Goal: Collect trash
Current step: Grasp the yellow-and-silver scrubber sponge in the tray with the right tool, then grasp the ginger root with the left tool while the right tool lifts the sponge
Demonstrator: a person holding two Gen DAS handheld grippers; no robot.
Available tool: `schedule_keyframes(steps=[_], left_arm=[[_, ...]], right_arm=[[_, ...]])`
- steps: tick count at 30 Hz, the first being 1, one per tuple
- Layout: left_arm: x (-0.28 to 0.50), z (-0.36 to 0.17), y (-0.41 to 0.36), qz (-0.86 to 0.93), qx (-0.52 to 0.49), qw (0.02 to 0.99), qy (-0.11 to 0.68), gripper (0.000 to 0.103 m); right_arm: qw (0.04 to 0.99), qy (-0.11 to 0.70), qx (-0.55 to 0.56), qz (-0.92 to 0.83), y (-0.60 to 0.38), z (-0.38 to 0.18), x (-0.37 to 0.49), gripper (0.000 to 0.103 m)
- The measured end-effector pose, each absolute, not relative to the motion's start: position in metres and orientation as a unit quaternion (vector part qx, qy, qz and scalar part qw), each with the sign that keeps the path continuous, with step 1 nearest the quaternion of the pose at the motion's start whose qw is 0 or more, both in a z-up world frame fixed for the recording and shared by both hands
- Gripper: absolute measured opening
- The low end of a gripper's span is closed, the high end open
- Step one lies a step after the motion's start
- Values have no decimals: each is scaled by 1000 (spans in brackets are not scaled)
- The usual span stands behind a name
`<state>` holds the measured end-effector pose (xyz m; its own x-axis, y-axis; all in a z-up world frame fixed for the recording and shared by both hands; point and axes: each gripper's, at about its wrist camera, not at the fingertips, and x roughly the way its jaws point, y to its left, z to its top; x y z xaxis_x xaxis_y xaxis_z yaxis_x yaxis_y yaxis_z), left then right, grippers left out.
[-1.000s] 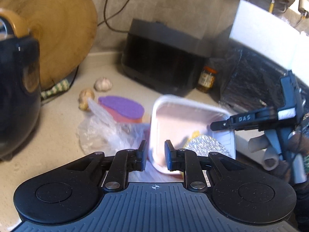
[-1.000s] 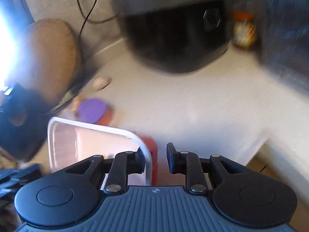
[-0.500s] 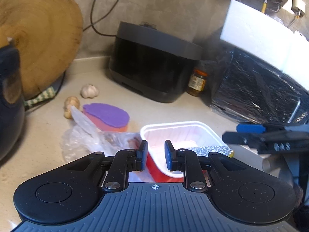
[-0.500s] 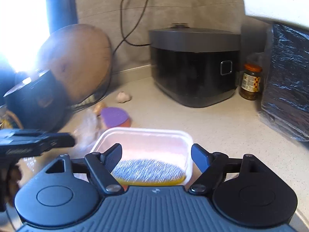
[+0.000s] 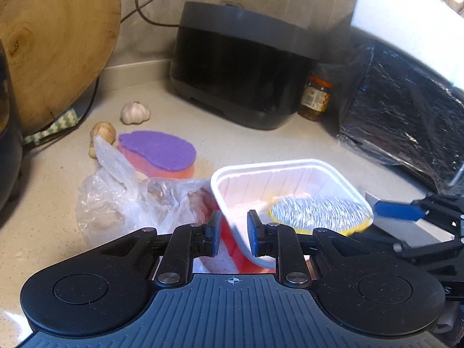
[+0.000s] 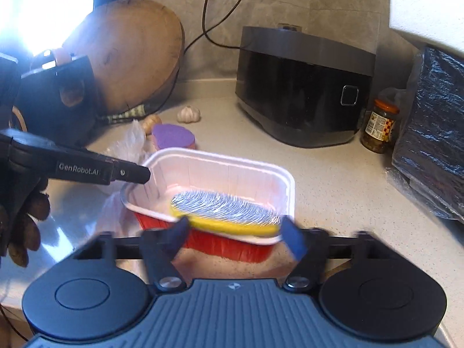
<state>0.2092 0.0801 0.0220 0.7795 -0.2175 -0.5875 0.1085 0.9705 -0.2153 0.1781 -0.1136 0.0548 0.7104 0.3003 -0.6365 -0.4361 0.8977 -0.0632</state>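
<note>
- While it tilts on the counter point(image 5: 261, 142), the tray point(image 5: 278, 179) shows a white ribbed inside, a rolled rim and a red outer wall, and a yellow sponge point(image 5: 319, 213) with a silvery scrubbing face lies in it.
- Left gripper point(image 5: 233, 233) pinches the tray's near corner, one pad inside the wall and one outside against the red, fingers drawn close.
- From the right wrist camera, the sponge point(image 6: 224, 213) sits at the tray's point(image 6: 220, 174) near rim, right between the fingertips.
- Right gripper point(image 6: 235, 232) is spread wide, its blue-tipped fingers point(image 6: 293, 237) blurred, one at each end of the sponge; contact cannot be told.
- Just left of the tray lies a crumpled clear bag point(image 5: 121, 200), touching it.
- Beyond the bag sits a purple-topped sponge point(image 5: 159, 153), with two garlic bulbs point(image 5: 134, 112) further back.
</note>
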Motion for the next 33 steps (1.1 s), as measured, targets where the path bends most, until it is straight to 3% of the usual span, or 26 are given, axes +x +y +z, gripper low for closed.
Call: schedule_keyframes(steps=[3,10,16,19,20,23,24,28,33], left_arm=[[208,21,82,-88,-86,939,321,23],[196,36,107,-88,-123,948,280,23],[204,37,142,-66,-161,944,282,23],[219,40,157,-71,-190,938,280,23],[226,44,163,-61,-196,941,270,23],[252,57,172,-26,-165,956,241,23],[265,60,171,-11,-136,960,246,23],[314,52,169,53,-42,962,264,23],[360,25,175,78,-19,950,302,26]], right_arm=[[925,312,-106,191,-113,57,179,6],[938,289,-19,189,-127,79,192,3],[923,307,-13,231,-122,81,195,3],[921,315,-25,226,-117,75,196,8],[921,320,-24,223,-117,74,198,17],[922,321,-11,217,-119,70,202,59],[924,317,-10,212,-120,70,203,63],[926,313,-15,209,-123,66,204,63],[923,319,-7,216,-130,61,212,64]])
